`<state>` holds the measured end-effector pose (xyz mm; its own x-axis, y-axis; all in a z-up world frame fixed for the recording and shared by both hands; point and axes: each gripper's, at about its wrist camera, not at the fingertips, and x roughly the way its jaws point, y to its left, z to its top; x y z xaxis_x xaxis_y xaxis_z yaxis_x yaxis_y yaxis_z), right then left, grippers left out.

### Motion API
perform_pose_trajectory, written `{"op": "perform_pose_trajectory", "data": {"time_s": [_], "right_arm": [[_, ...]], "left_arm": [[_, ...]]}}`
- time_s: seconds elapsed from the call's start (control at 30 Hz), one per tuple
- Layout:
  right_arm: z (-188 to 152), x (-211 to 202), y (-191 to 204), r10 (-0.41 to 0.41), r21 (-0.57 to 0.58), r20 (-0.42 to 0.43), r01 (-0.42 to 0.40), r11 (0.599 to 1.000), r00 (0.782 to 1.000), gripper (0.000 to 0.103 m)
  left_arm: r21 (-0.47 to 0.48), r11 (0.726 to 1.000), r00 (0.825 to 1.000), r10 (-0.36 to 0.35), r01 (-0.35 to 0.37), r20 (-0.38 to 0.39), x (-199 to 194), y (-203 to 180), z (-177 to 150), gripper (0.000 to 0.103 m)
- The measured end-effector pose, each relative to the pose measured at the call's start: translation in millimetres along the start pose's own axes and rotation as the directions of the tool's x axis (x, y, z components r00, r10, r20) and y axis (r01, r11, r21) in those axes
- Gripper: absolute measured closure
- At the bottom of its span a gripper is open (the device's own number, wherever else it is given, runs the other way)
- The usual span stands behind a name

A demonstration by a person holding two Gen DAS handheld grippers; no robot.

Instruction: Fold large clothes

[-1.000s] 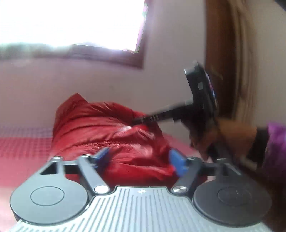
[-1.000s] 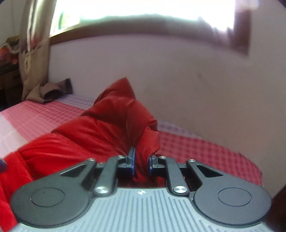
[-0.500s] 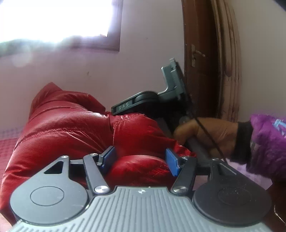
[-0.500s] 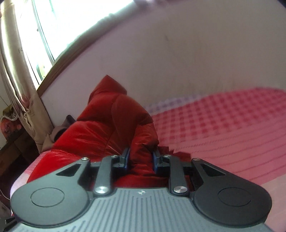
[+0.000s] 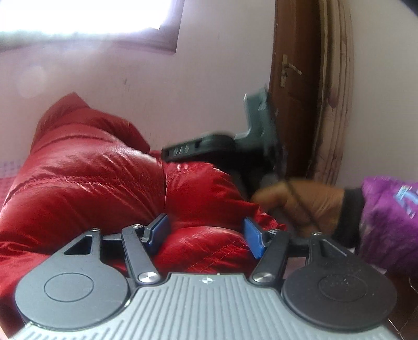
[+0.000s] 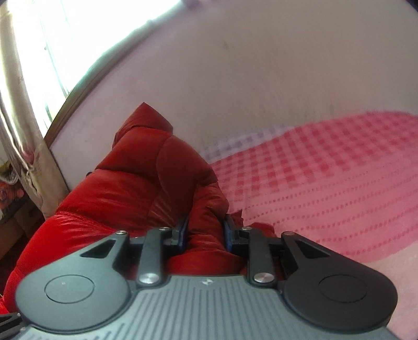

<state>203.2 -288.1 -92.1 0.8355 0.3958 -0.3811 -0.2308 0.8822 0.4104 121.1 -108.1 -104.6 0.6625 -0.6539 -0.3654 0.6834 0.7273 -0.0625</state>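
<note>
A shiny red puffer jacket (image 5: 91,177) lies heaped on a pink checked bed (image 6: 326,188). In the left wrist view my left gripper (image 5: 206,231) stands wide around a thick padded fold of it, and the fold fills the gap between the blue pads. My right gripper (image 6: 205,232) holds a narrower ridge of the red jacket (image 6: 125,198); its jaws are opening, with the fabric still touching both pads. The right tool's black body (image 5: 198,150) lies over the jacket's far side, held by a hand (image 5: 300,204) in a purple sleeve (image 5: 386,214).
A pale wall runs close behind the bed, with a bright window (image 5: 78,15) in it. A brown wooden door (image 5: 295,91) stands at the right of the left wrist view. A curtain (image 6: 21,117) hangs at the left of the right wrist view.
The right gripper came down onto the bed and rolled, and its jaws spread wider around the fold. The left gripper sank closer to the jacket, with the same fold between its jaws.
</note>
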Motion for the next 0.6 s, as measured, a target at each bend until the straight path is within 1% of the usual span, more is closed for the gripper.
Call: {"op": "perform_pose_trajectory", "data": {"time_s": [0.07,0.1,0.13,0.17,0.23,0.3,0.33,0.37,0.4,0.43,0.5,0.53,0.6], "right_arm": [[17,-15,8,-0.039,-0.022,-0.007,0.039,0.999,0.999,0.074],[25,-21,13,-0.059,-0.037,0.006,0.060,0.998,0.998,0.074],[35,-33,22,-0.083,-0.065,0.038,0.085,0.994,0.996,0.073],[45,-45,31,-0.084,-0.090,0.077,0.091,0.992,0.993,0.071],[64,-62,50,-0.037,-0.099,0.121,0.049,0.994,0.992,0.071],[82,-63,79,0.005,-0.134,0.099,0.008,0.991,0.995,0.069],[88,-58,96,0.037,-0.168,0.078,-0.024,0.985,0.996,0.065],[91,-52,109,0.056,-0.192,0.062,-0.043,0.980,0.996,0.052],[92,-42,122,0.061,-0.213,0.046,-0.050,0.976,0.997,0.033],[92,-32,133,0.063,-0.236,0.034,-0.054,0.970,0.997,0.026],[90,-9,148,0.065,-0.296,0.011,-0.059,0.953,0.998,0.024],[89,1,151,0.049,-0.310,0.001,-0.046,0.950,0.999,0.024],[86,23,147,0.021,-0.293,-0.025,-0.027,0.956,0.999,0.024]], "left_arm": [[0.006,1.000,1.000,0.007,-0.007,-0.008,2,-1,-1,0.038],[0.008,1.000,1.000,0.009,-0.009,-0.008,2,-1,-3,0.038],[0.011,1.000,1.000,0.010,-0.010,-0.008,3,-2,-3,0.037],[0.012,1.000,1.000,0.010,-0.010,-0.008,4,-2,-1,0.037],[0.016,1.000,1.000,0.013,-0.013,-0.008,6,-3,2,0.036],[0.021,1.000,1.000,0.016,-0.016,-0.008,8,-4,3,0.036],[0.024,1.000,1.000,0.019,-0.018,-0.008,10,-4,3,0.036],[0.027,0.999,1.000,0.019,-0.019,-0.007,10,-5,3,0.036],[0.028,0.999,1.000,0.019,-0.019,-0.006,10,-5,4,0.036],[0.028,0.999,1.000,0.019,-0.019,-0.005,11,-5,4,0.035],[0.029,0.999,1.000,0.021,-0.021,-0.004,12,-5,3,0.035],[0.029,0.999,1.000,0.021,-0.021,-0.003,13,-4,1,0.035],[0.030,0.999,1.000,0.021,-0.021,-0.001,15,-4,-2,0.035]]}}
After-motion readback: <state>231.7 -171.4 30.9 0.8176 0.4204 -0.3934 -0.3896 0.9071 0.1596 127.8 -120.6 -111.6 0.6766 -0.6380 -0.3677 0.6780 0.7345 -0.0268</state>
